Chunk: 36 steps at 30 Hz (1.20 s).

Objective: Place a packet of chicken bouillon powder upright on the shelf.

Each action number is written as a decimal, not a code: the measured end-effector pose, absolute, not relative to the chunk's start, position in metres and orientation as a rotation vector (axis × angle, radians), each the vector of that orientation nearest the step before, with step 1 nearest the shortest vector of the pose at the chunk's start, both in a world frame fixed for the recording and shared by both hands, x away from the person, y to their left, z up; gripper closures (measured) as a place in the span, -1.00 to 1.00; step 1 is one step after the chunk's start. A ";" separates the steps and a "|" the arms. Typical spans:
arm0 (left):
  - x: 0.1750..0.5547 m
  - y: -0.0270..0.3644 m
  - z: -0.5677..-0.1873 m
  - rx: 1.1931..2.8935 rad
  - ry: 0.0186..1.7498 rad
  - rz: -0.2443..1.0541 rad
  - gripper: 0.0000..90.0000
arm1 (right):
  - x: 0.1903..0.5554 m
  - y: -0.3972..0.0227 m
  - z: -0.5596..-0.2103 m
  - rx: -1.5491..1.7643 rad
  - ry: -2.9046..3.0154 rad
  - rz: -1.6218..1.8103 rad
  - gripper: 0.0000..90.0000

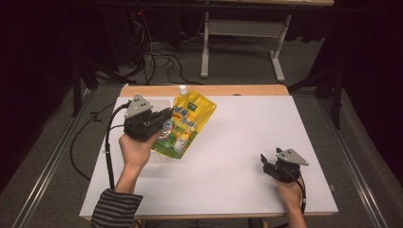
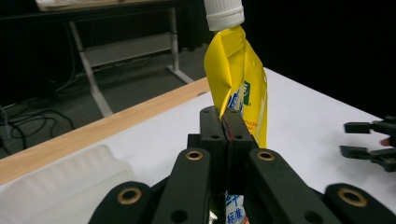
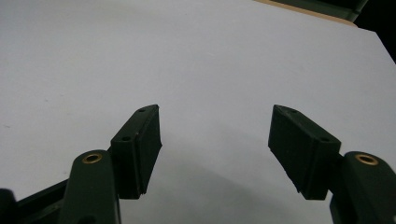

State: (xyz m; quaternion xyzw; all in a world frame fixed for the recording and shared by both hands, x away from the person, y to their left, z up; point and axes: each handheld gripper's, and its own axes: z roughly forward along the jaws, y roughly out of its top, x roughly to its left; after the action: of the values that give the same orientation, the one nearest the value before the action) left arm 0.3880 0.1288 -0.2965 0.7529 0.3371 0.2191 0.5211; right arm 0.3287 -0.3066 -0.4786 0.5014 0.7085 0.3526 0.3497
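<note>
The left gripper [image 1: 164, 118] is clamped on the yellow pouch [image 1: 190, 124], its jaws pressed together on the pouch's edge, so the pouch hangs clear of the white table [image 1: 228, 142] at about 10 o'clock from the table's middle. The pinch on the thin side seam probably lets the pouch tilt freely, with its white cap [image 1: 183, 89] pointing toward 12 o'clock. The right gripper [image 1: 267, 164] rests near the table's edge at 4 o'clock, jaws standing wide apart with nothing between them, likely parked there so that it stays out of the way until it is needed.

The left gripper view shows what the high view cannot: the two pads [image 2: 236, 135] meet flat on the pouch's fold, just below the cap [image 2: 224, 14], and a ribbed clear tray [image 2: 65, 182] lies beside the jaws at 8 o'clock. The right gripper view confirms bare table between its pads [image 3: 140, 144]. The high view alone gives the spacing: the two grippers are well apart.
</note>
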 end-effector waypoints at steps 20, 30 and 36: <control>0.417 0.164 -0.308 1.810 0.916 0.645 0.98 | 0.328 -0.306 -0.479 1.305 1.820 0.917 -0.22; 0.428 0.178 -0.325 1.810 0.969 0.691 0.98 | 0.327 -0.307 -0.478 1.305 1.817 0.918 -0.22; 0.432 0.186 -0.340 1.792 1.002 0.687 0.97 | 0.327 -0.306 -0.478 1.302 1.822 0.914 -0.21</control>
State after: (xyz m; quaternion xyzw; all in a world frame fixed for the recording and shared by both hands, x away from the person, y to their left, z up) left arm 0.4323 0.1860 -0.3396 0.7310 0.4088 0.2804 0.4688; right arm 0.3274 -0.3061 -0.4785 0.5034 0.7046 0.3537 0.3537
